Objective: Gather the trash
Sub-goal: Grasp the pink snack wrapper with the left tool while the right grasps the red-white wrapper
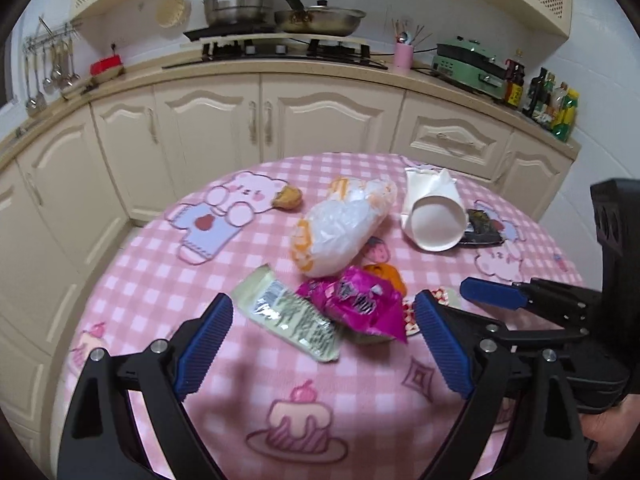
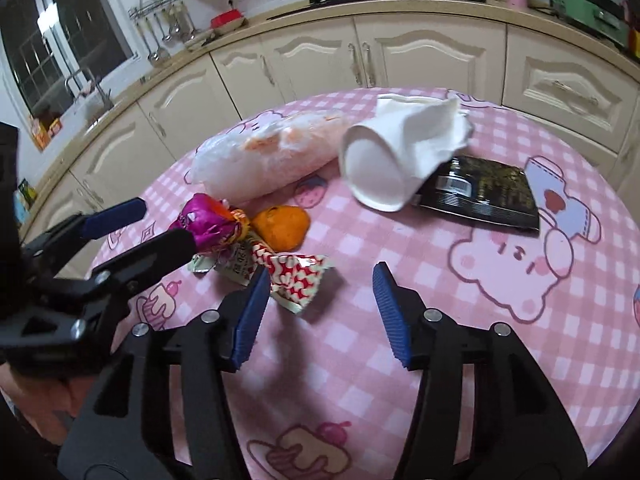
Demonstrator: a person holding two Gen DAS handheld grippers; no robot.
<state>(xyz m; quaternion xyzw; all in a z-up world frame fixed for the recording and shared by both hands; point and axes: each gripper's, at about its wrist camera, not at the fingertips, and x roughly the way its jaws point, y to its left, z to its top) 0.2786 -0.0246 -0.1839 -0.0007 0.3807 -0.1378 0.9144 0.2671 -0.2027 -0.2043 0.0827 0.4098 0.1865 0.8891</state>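
Trash lies on a pink checked tablecloth (image 1: 168, 280). In the left wrist view my open left gripper (image 1: 324, 344) hovers just before a pale green wrapper (image 1: 288, 316) and a magenta wrapper (image 1: 360, 304). Behind them lie an orange peel (image 1: 386, 274), a clear plastic bag (image 1: 344, 224), a crushed white paper cup (image 1: 434, 216) and a black packet (image 1: 482, 228). In the right wrist view my open right gripper (image 2: 320, 308) is empty, its left finger beside a red-and-white wrapper (image 2: 296, 276). The magenta wrapper (image 2: 212, 224), peel (image 2: 284, 226), bag (image 2: 264, 156), cup (image 2: 380, 168) and packet (image 2: 480, 192) lie ahead.
A brown food scrap (image 1: 286, 198) lies at the table's far left. Cream kitchen cabinets (image 1: 256, 120) curve behind the table, with a stove and pots (image 1: 248, 4) on the counter. The right gripper (image 1: 496, 292) shows at right in the left wrist view.
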